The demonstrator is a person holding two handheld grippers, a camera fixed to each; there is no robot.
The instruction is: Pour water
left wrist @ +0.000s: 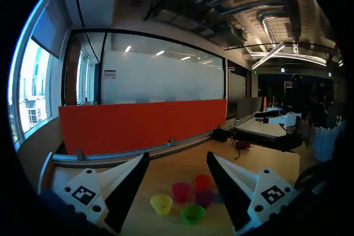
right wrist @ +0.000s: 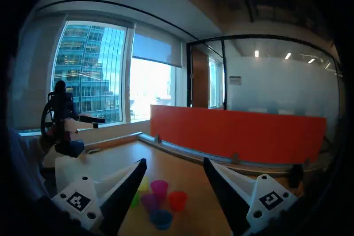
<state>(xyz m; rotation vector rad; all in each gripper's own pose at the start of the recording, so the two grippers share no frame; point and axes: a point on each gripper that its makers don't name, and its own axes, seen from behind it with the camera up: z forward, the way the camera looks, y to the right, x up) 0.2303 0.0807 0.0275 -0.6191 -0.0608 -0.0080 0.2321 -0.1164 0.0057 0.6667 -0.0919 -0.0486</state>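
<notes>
Over the desk (left wrist: 186, 167), left gripper (left wrist: 177, 154) and right gripper (right wrist: 174, 159) spread and empty, cups (left wrist: 180, 191) untouched, pouring not begun.

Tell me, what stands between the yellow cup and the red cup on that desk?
A pink cup stands between the yellow cup and the red cup, roughly in line with both; the left gripper view shows this.

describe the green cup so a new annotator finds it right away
Start at the long orange partition; the wooden table runs in front of it, carrying a cluster of small coloured cups. In the left gripper view the green cup is nearest the camera, just right of the yellow cup, and it is the only green one.
</notes>
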